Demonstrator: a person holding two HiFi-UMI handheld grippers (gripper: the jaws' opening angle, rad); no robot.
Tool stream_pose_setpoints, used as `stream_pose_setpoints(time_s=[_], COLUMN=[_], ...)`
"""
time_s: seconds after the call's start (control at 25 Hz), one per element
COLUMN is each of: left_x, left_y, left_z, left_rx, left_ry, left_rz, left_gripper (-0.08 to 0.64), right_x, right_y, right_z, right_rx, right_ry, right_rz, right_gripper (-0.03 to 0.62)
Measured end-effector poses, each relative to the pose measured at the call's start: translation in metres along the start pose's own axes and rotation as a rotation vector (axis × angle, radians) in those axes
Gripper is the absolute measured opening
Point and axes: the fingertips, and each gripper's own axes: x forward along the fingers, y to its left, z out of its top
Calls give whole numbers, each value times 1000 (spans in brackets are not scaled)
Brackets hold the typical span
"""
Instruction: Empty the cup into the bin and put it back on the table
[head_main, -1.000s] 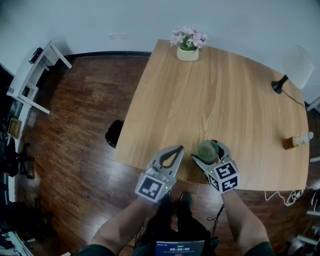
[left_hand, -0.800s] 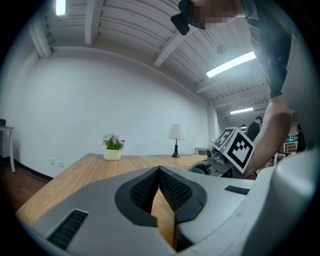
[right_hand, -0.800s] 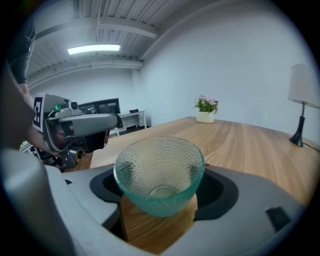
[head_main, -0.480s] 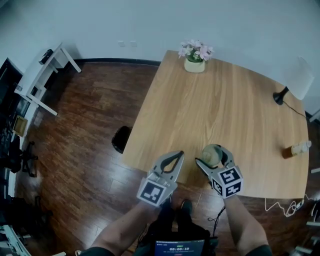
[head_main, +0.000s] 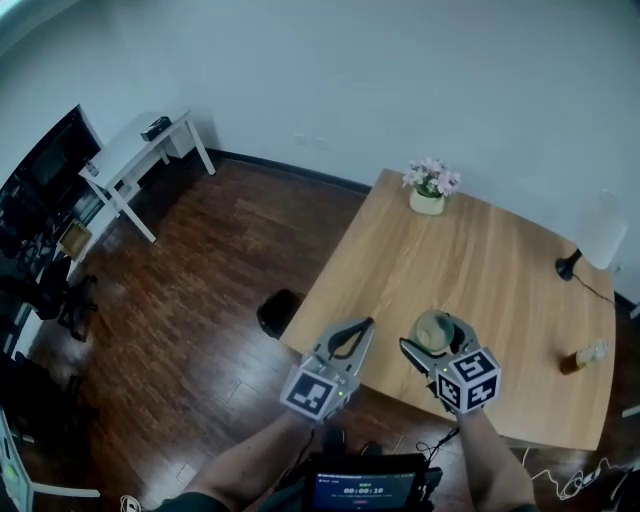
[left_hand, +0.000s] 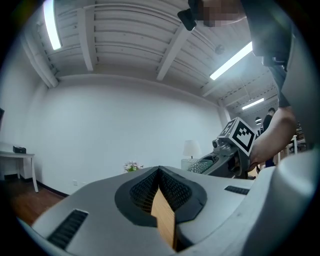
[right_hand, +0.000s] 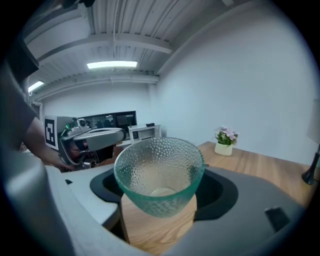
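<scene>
One broad table (head_main: 480, 270) of pale, straight-grained wood fills the right of the head view, with dark plank floor (head_main: 200, 270) to its left. On that floor, just beside the table's left edge, stands a small bin (head_main: 279, 312), black, matt and round-cornered. The coming move turns on this: from the cup the bin lies at about nine o'clock and lower down, off the table's edge, with the left gripper (head_main: 364, 325) hanging between the two. That gripper is grey plastic with ribbed black pads. Its jaws are clenched tip to tip on nothing, and only table wood shows through the gap behind the tips. It is nearer the bin, but the right gripper (head_main: 434, 336), at its three o'clock, carries the load. Its jaws have just been closing and now grasp the cup (right_hand: 159, 175) by its lower half, seemingly lifted off the tabletop. The cup is greenish clear glass, dimpled all over, a tapered tumbler widest at the mouth. Its long axis stands near upright, mouth up, so I judge it must travel past the edge and tip toward nine o'clock. Whether anything lies inside I cannot tell.
</scene>
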Motion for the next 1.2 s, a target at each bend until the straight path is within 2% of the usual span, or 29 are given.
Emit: stream_pose_setpoints(time_s=[0.2, 0.52, 0.72, 0.96, 1.2], left_x=[-26, -85, -122, -150, -166], left_y=[21, 58, 77, 109, 157], left_z=[28, 62, 81, 87, 110], left_rx=[27, 74, 97, 113, 165], left_ry=[-38, -45, -62, -54, -143], left_rz=[97, 305, 418, 492, 507], left_gripper=[-6, -7, -8, -8, -7], right_x=[10, 37, 51, 87, 136], right_y=[25, 72, 95, 122, 148], right_z=[45, 85, 112, 137, 168], right_rx=[-71, -167, -227, -275, -310], right_ry=[-23, -20, -29, -13, -1], right_rz=[89, 255, 325, 378, 393], right_gripper=[396, 396, 396, 396, 396])
